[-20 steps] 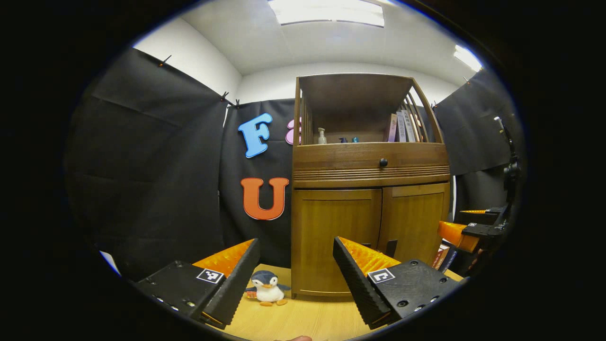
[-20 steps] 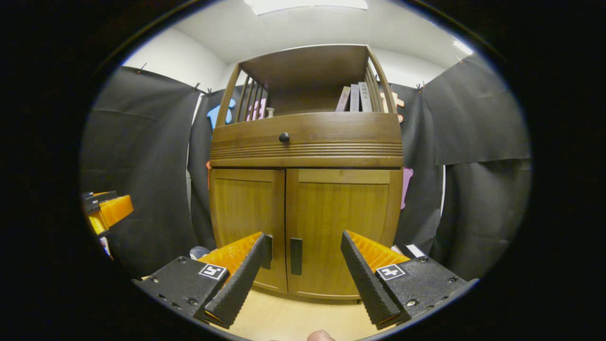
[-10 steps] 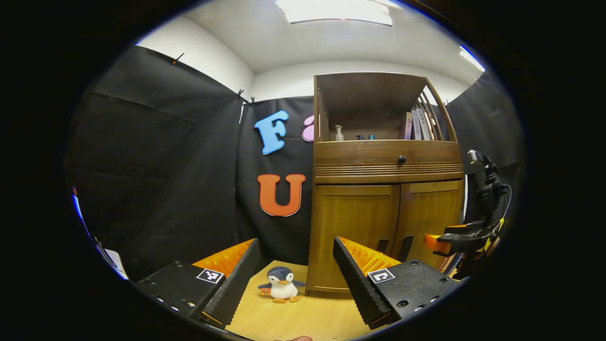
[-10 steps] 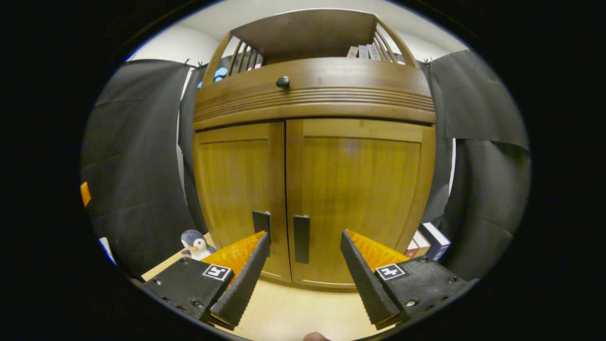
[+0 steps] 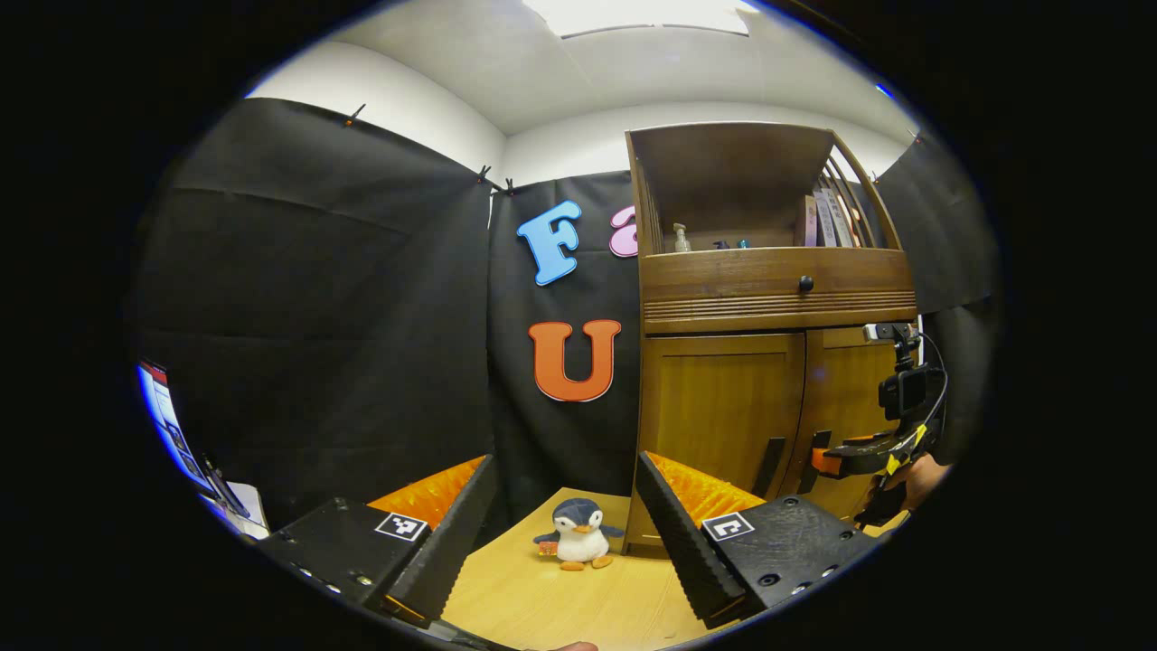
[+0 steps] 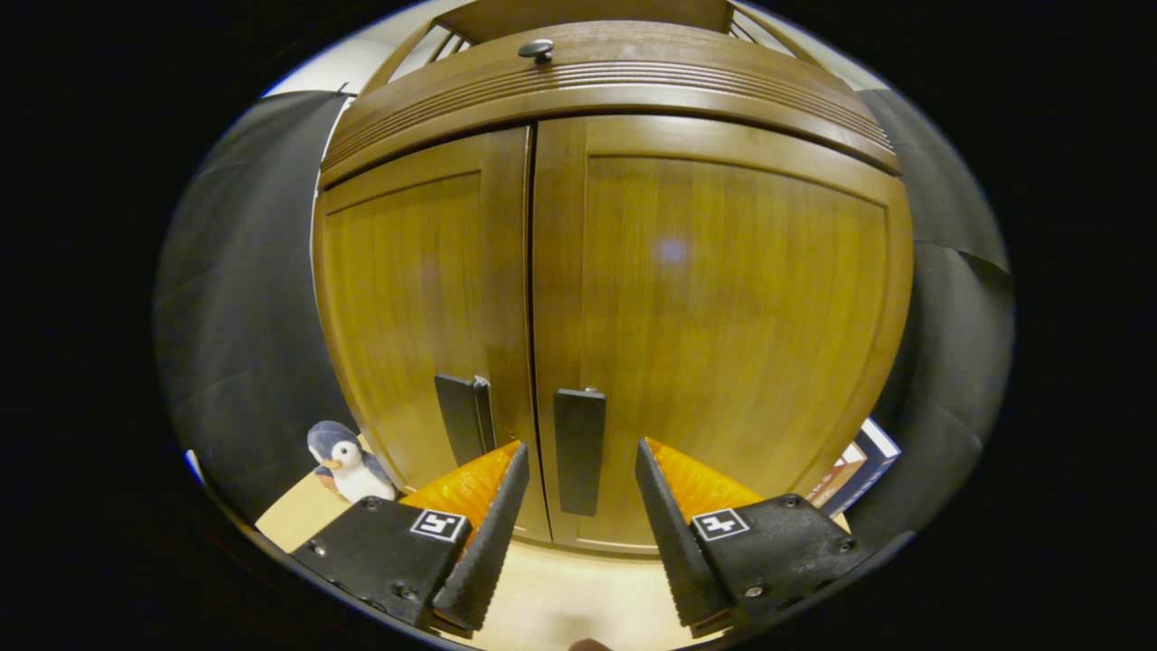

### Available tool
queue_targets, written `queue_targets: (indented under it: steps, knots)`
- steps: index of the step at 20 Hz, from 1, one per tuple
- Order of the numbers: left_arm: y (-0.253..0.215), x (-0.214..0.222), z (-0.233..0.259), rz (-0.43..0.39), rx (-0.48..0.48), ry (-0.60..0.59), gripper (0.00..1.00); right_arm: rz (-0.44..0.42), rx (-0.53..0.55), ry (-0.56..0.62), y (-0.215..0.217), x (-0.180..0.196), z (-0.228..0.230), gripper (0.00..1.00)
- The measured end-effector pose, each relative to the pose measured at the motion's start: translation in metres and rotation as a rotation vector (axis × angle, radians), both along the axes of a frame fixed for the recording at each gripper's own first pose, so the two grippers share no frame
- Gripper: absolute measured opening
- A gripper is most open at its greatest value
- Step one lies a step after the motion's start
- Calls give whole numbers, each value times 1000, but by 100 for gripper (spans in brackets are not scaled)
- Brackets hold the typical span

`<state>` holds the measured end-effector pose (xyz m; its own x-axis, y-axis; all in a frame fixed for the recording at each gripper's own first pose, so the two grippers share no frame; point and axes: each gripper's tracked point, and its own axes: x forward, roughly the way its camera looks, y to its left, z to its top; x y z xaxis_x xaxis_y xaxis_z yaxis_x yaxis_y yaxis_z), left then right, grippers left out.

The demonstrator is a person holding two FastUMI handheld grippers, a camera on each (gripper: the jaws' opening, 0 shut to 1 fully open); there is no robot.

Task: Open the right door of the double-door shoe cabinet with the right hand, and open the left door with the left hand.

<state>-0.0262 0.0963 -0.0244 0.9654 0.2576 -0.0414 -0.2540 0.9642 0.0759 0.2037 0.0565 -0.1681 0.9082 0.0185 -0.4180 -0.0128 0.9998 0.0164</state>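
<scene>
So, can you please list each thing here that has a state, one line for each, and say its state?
Right door: closed.
Left door: closed.
Right door handle: between the open fingers, not gripped.
Left door handle: untouched.
Drawer: closed.
Right gripper: open, close to the cabinet.
Left gripper: open, holding nothing, away from the cabinet.
Toy penguin: upright on the floor.

From my right gripper view, the shoe cabinet [image 6: 705,298] is cut off above its drawer knob [image 6: 536,50], and my left finger hides the foot of the left door's handle [image 6: 464,418]. In the left gripper view, I can't tell whether the far right gripper [image 5: 827,459] touches the right handle [image 5: 818,449].
</scene>
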Motion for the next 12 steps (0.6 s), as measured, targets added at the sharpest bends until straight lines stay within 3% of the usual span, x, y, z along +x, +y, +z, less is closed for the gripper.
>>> queue_targets:
  steps: [12]
  knots:
    - [-3, 3, -10, 1, -18, 28, 95, -64, 25, 42, -1, 30, -34, 39]
